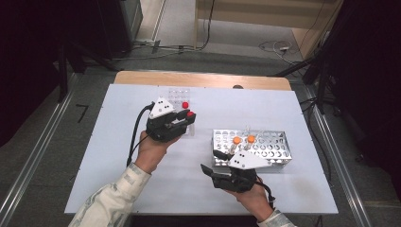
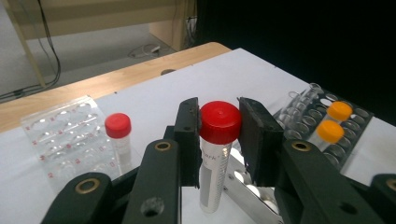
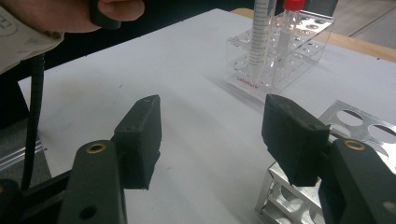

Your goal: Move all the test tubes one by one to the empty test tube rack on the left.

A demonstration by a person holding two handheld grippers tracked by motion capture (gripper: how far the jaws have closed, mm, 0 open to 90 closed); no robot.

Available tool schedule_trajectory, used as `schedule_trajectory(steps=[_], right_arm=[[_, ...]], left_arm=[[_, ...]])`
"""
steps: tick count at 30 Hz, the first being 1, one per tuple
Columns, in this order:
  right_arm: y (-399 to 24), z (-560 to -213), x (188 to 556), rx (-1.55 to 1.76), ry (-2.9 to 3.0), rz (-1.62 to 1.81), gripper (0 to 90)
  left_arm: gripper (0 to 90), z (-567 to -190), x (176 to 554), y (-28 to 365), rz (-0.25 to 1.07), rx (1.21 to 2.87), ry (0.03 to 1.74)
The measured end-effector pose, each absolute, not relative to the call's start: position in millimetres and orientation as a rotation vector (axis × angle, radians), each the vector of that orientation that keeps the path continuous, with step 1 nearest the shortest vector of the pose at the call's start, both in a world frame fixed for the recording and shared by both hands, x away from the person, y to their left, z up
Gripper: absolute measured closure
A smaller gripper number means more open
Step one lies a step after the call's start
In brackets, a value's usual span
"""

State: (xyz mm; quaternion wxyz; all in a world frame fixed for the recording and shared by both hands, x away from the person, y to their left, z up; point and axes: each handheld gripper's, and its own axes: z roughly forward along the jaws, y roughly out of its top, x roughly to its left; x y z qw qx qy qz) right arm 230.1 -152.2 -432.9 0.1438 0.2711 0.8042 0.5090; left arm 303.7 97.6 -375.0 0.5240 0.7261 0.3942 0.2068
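A: Tube count?
B: Two red-capped: one clamped in left gripper [image 2: 218, 140] beside the clear rack [image 2: 65, 135], one seated there. Two orange-capped in metal rack [image 1: 276, 146]. Right gripper [image 3: 217, 140] released, empty.

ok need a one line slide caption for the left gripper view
Left tongs clamp a red-capped tube by its cap, above the white table, a clear rack behind.

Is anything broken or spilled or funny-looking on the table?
Nothing stands out. The clear rack and the metal rack sit flat, and their capped tubes stand upright. The left gripper holds a red-capped tube upright by its cap. No spill or damage shows.
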Motion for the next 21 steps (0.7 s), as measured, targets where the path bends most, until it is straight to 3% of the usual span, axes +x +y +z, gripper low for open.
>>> schedule_trajectory(steps=[21], right_arm=[[-157.3, -432.6, 230.5, 0.797, 2.306, 1.470, 36.0]], left_arm=[[70.3, -362.4, 331.9, 107.6, 0.607, 1.692, 1.016]])
